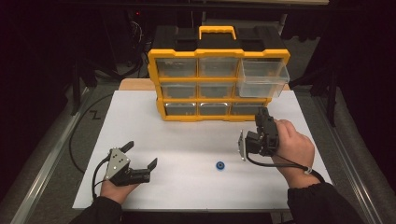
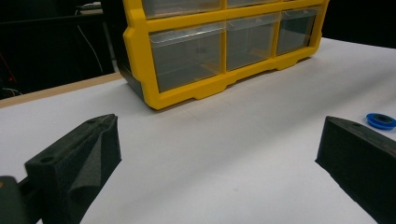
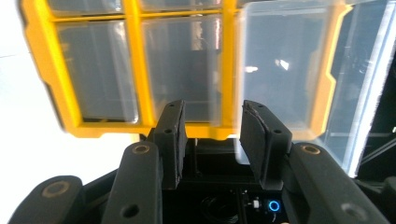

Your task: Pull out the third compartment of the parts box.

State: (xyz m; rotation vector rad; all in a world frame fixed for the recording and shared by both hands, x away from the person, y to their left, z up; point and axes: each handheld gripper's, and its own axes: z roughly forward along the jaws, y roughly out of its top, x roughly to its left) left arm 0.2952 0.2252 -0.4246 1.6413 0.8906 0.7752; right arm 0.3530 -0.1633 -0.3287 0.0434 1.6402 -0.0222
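Ring, one small blue piece, lay on the white table near the front edge, between the two grippers and closer to the right one; in the left gripper view it sat just past the right jaw. Left gripper rested low at the front left of the table, its jaws spread wide with nothing between them. Right gripper was held above the table farther back, pointed at the organizer; its jaws stood partly open with a moderate gap, empty. Behind them, the yellow organizer with a black top and one yellow handle stood at the far side of the table. It had nine clear drawers in three rows of three. Eight were pushed in. One drawer, top right, was pulled out toward the person. Contents of the drawers could not be made out, and no writing was readable on it.
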